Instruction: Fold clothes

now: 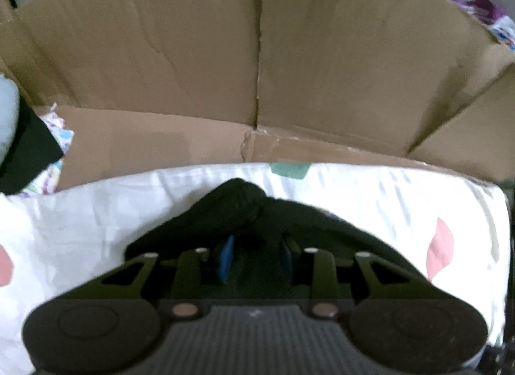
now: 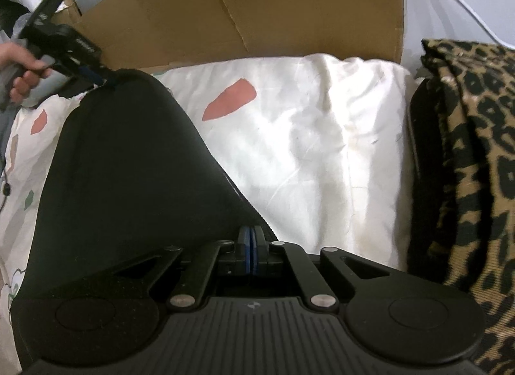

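Note:
A black garment (image 2: 128, 165) lies spread over a white sheet (image 2: 305, 133) with pink and green patches. In the right wrist view my right gripper (image 2: 252, 246) has its blue pads pressed together on the garment's near edge. My left gripper (image 2: 103, 77), held by a hand (image 2: 19, 65), pinches the garment's far corner at the upper left. In the left wrist view the black garment (image 1: 238, 204) is bunched between the blue pads of the left gripper (image 1: 256, 247), over the same sheet (image 1: 80, 230).
Tall cardboard walls (image 1: 193, 52) stand just behind the sheet, seen also as cardboard (image 2: 289, 4) in the right wrist view. A leopard-print cloth (image 2: 476, 149) hangs over something dark at the right. Patterned fabrics (image 1: 482, 7) lie beyond the box.

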Demonstrator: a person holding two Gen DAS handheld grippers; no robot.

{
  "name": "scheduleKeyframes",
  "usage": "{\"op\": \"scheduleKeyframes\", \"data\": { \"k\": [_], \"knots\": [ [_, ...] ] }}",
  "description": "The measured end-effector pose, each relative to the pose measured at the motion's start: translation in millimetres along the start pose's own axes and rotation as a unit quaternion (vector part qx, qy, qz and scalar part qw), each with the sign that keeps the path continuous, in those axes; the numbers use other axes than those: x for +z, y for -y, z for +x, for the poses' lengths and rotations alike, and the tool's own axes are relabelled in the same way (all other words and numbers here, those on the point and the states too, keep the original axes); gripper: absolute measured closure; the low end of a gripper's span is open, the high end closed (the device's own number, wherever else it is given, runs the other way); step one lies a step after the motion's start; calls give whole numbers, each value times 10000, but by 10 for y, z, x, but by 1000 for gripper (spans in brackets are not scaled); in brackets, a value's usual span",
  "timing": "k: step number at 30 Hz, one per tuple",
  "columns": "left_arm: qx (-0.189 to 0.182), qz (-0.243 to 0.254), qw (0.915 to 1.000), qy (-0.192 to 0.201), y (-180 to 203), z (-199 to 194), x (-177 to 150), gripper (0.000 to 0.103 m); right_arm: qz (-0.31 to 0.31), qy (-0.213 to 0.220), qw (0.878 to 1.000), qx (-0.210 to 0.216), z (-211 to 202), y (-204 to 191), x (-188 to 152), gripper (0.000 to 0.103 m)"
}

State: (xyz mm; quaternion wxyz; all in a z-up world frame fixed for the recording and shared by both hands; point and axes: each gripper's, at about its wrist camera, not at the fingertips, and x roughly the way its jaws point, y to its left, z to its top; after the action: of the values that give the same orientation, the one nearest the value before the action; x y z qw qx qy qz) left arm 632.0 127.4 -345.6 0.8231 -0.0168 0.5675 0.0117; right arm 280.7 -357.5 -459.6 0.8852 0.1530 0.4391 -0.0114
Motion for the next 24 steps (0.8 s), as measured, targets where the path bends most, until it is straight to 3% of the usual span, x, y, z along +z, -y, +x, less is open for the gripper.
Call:
{"op": "scheduleKeyframes", "data": {
  "k": [7,12,18,20,22,24],
  "knots": [
    [-264,456,9984,-191,11,-200,-404,71,21,90,9995,310,-186,-20,-30,98],
    [-524,689,9953,-438,85,-121,-759,71,-34,-74,9996,262,-157,-8,-135,97],
    [-128,628,9939,-899,44,188,-996,73,-88,-260,9994,195,-129,18,-261,94],
    [-10,580,9940,-925,-1,231,-1016,76,-33,-251,9996,115,-155,89,-297,94],
    [116,535,9944,-906,-43,237,-1017,86,21,-243,9997,35,-182,160,-334,95],
    [182,500,9946,-892,-74,216,-1019,86,100,-224,9997,-28,-217,233,-362,96]
  ]
}}
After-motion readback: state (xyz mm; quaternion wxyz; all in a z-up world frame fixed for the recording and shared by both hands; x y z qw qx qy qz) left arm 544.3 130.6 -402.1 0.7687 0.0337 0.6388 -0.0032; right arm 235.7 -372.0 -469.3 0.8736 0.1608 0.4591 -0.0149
